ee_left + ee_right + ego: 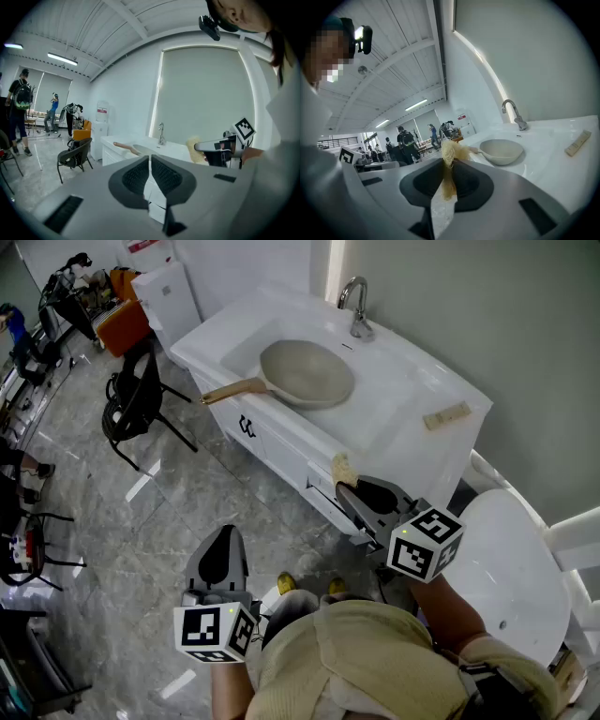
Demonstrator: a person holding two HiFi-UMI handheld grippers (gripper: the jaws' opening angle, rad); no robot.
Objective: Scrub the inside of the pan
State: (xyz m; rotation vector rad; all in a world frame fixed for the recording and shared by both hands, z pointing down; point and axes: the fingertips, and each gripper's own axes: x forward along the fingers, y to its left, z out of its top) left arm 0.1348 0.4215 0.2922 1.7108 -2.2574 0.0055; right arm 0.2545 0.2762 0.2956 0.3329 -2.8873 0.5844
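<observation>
Pan scrubber [452, 151] in right hand-held gripper [448, 165]

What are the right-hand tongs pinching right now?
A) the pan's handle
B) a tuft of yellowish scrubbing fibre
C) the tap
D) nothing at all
B: the right tongs are closed on a yellowish scrubber, while the pan lies apart from them in the sink.

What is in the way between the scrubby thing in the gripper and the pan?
Nothing visible is in the way. The right gripper, shut on the scrubber, is held out in front of the sink. Only open air above the sink's white front rim lies between the scrubber and the pan.
</observation>
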